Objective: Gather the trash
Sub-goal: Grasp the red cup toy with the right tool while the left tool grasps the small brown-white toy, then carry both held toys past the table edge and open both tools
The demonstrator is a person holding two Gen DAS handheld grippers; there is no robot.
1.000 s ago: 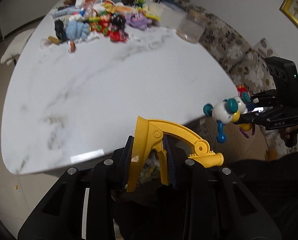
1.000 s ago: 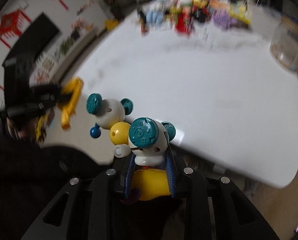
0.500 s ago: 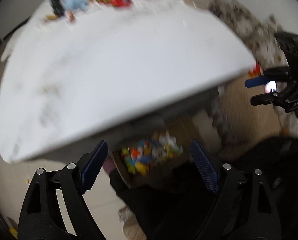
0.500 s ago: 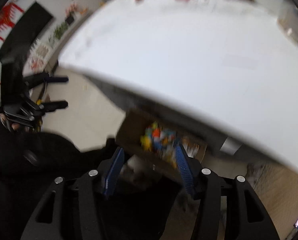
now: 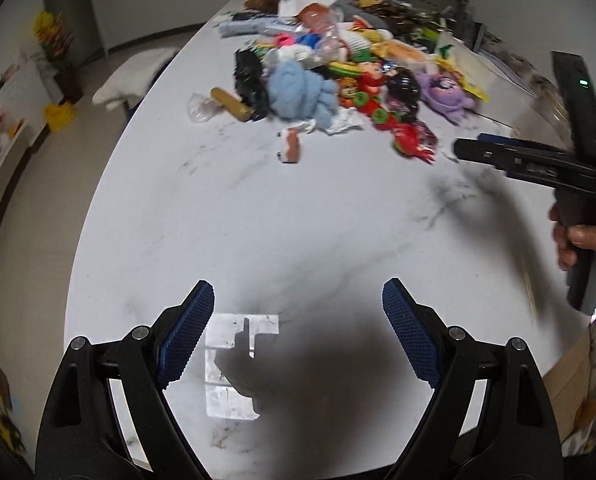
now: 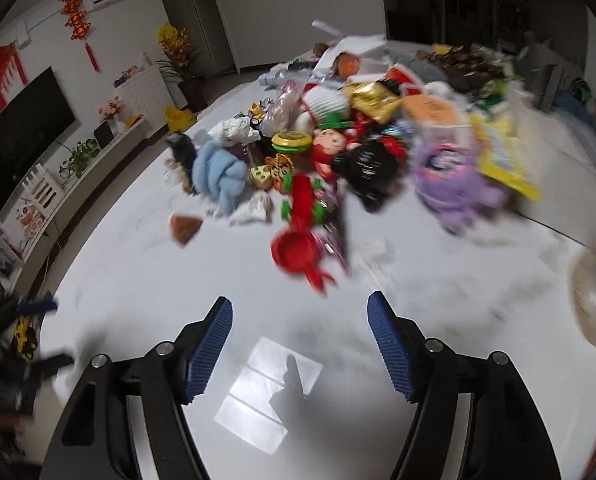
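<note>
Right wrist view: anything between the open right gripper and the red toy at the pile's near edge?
Nothing: between right gripper and red toy, only bare white table.

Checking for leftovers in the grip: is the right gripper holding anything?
No, the right gripper stands open with only bare white table showing between its blue pads.

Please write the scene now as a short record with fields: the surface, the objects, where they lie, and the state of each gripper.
surface: white marble table, near half bare
objects: pile of toys and wrappers at the far end
nearest items: red toy, blue plush, purple plush, brown tube
left gripper: open, nothing between the jaws, jaws just opened
right gripper: open, nothing between the jaws, jaws just opened, pointing at the red toy
contact: neither gripper touches any item
</note>
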